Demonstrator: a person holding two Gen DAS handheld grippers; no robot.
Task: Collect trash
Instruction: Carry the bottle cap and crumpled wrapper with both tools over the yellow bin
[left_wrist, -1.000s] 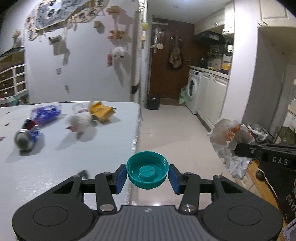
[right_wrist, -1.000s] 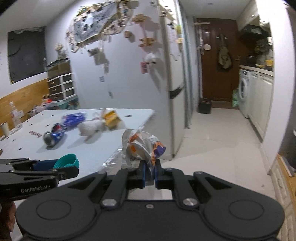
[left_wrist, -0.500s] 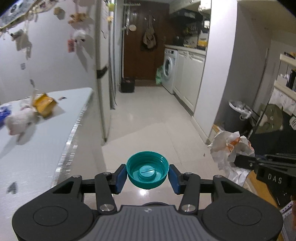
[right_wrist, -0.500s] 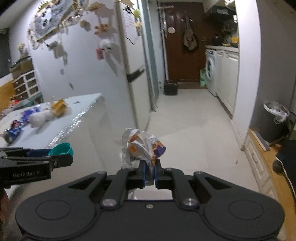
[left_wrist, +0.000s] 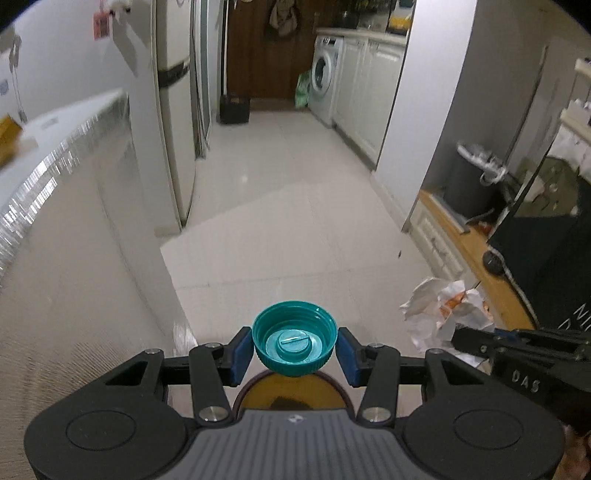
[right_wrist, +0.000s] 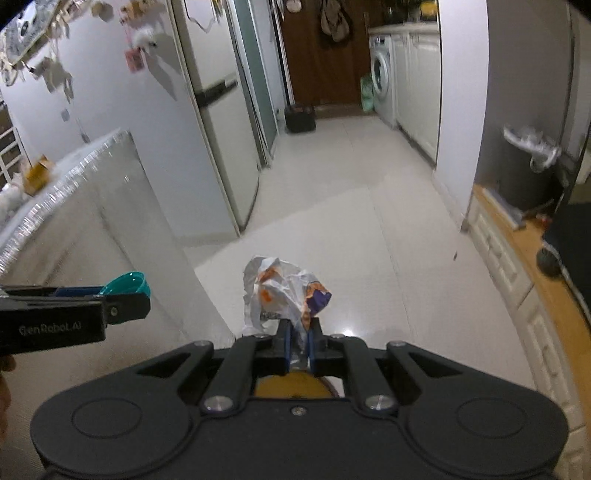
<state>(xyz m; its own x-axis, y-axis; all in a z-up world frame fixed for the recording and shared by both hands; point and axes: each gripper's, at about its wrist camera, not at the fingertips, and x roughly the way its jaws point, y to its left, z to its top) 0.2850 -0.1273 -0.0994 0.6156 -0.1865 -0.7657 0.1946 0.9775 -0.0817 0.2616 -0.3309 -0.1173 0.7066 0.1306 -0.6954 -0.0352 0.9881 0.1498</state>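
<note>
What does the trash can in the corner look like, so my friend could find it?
Look past the white cabinets and the washing machine to the nook on the right, behind the grey wall. The trash can stands there on the floor: a dark round bin. Its crumpled white bag liner folded over the rim sets it apart from the black box by the brown door.

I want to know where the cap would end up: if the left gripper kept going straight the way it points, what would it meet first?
Probably the yellow-lined round bin just under the teal cap held by the left gripper; otherwise bare floor. Depth unclear.
</note>
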